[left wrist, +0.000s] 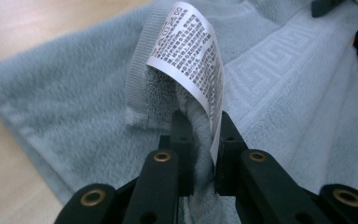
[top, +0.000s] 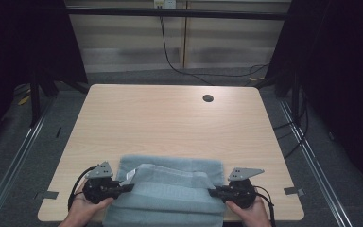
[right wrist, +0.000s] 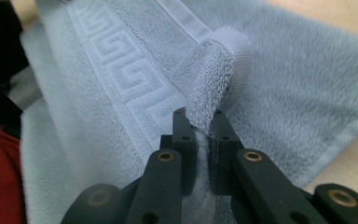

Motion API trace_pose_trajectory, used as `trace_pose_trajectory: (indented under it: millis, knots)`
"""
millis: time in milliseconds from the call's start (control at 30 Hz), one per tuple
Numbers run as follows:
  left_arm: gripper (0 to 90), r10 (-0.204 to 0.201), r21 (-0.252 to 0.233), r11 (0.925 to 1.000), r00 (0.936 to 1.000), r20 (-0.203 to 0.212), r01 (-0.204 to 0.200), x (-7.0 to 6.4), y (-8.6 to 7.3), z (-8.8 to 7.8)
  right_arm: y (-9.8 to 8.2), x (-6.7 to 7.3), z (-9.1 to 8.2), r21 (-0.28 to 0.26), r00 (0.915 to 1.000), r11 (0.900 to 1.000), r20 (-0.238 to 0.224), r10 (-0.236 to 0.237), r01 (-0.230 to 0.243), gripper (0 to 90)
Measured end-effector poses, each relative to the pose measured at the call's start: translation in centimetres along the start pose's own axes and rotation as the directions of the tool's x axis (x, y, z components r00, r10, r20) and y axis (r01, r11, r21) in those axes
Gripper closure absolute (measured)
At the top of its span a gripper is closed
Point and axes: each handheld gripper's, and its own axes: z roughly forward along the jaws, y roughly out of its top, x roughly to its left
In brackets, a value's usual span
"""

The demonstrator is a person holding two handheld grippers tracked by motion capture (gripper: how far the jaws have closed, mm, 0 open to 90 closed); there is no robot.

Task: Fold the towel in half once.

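At the left of the high view, the person's left hand (top: 81, 208) comes in from the bottom edge and holds the left tool (top: 125, 187) at the near left edge of a pale blue-grey towel (top: 170, 189). In the left gripper view this tool's jaws are clamped on a raised fold of the towel's hemmed corner, and a white care label (left wrist: 193, 56) printed with small dark text curls up and over from between them, its lower end caught against the right-hand jaw. The towel lies folded at the near middle of the light wooden table (top: 170, 118), a top layer resting on a wider lower layer, with its near part reaching the table's front edge. A woven band with a key pattern (right wrist: 121, 70) runs along the upper layer. Farther back, right of centre, a round cable hole (top: 208, 98) sits in the tabletop. At the right, the right hand (top: 250, 213) holds the right tool (top: 213, 192) against the towel's near right edge, and the right gripper view shows its jaws pinched together on a bunched, hemmed corner of the cloth that stands up between them.
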Motion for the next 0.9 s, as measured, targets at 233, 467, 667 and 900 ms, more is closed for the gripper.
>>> trace_pose_trajectory:
  millis: [233, 467, 667, 900]
  knots:
    - [81.0, -0.009, 0.064, 0.9979, 1.0, 0.0, 0.009, 0.1, -0.8, 1.2, -0.3, -0.2, 1.1, 0.066, 0.9999, 0.998, 0.017, -0.002, 0.001, 84.3]
    - [81.5, 0.018, 0.05, 0.9986, 0.9997, -0.018, -0.018, 0.9, -0.3, 2.0, 0.0, -0.9, 1.5, 0.056, 0.9982, 0.998, 0.056, 0.022, -0.025, 85.0]
    - [81.9, 0.027, 0.028, 0.9993, 0.9988, -0.04, -0.026, 2.2, 0.5, 2.9, 0.8, -2.2, 2.2, 0.029, 0.9943, 0.998, 0.096, 0.046, -0.049, 85.1]
    - [82.1, -0.009, -0.004, 1.0, 0.9988, -0.048, 0.009, 4.2, 1.7, 4.2, 2.2, -3.9, 3.0, 0.024, 0.9863, 0.998, 0.153, 0.06, -0.064, 85.1]
